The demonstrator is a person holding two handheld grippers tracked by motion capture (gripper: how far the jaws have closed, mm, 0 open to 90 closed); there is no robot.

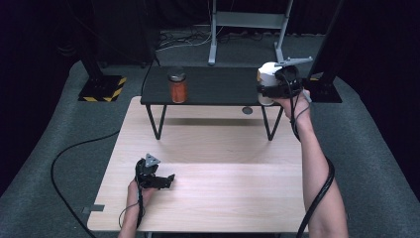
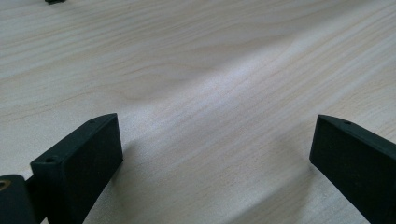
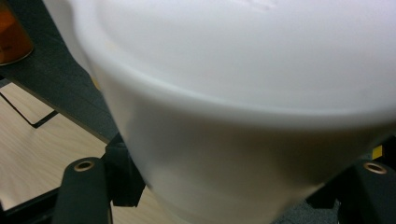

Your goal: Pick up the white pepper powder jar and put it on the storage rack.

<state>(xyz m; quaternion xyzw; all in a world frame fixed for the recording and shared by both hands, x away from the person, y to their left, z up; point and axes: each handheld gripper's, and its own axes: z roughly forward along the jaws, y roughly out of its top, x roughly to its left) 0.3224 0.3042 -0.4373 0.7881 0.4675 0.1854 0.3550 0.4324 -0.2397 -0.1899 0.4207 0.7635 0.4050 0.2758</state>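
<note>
The left hand-held gripper (image 1: 166,180) is rested low on the tabletop (image 1: 223,198), well in front of the shelf (image 1: 213,84) and toward its left end. In the left gripper view its jaws are seen spread wide over bare wood, with nothing between them.

On the shelf, a black raised board set on thin wire legs at the far edge of the tabletop, a jar (image 1: 177,85) with orange contents and a dark lid is stood upright, left of the shelf's middle. The same jar (image 3: 11,35) is glimpsed at the upper left corner of the right gripper view.

At the shelf's right end, a white tub (image 1: 267,79) is gripped by the right hand-held gripper (image 1: 275,90), whose jaws are closed against the tub's sides. The tub (image 3: 243,93) is shown very close and blurred in the right gripper view, with the jaws pressed to it on either side near its lower part. Whether the tub's base is touching the shelf or is held just above it cannot be told.
</note>
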